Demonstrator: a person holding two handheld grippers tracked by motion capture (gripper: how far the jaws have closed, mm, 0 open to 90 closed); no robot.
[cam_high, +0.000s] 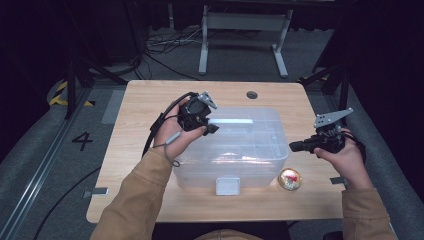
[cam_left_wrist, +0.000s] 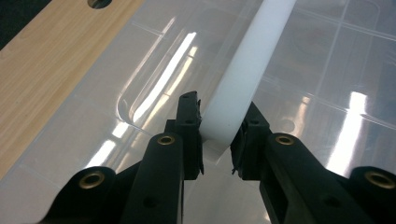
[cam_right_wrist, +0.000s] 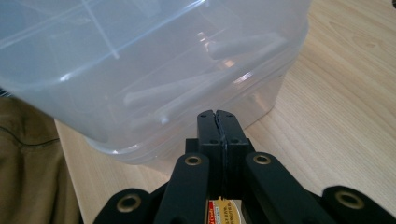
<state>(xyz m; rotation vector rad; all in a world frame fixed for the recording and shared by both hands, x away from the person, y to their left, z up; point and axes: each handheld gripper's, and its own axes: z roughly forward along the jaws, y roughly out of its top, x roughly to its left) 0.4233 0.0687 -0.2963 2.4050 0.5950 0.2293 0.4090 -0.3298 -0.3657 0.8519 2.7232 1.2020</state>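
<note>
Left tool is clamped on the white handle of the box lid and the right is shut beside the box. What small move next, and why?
Probably lift the left tool slightly to test the lid: its pads press the white handle. The right tool is shut, holding nothing, near the box wall.

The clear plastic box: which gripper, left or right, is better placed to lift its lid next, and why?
Left, probably. The left gripper already clamps the white handle on the clear plastic box. The right gripper is shut on nothing, beside the box's wall.
</note>
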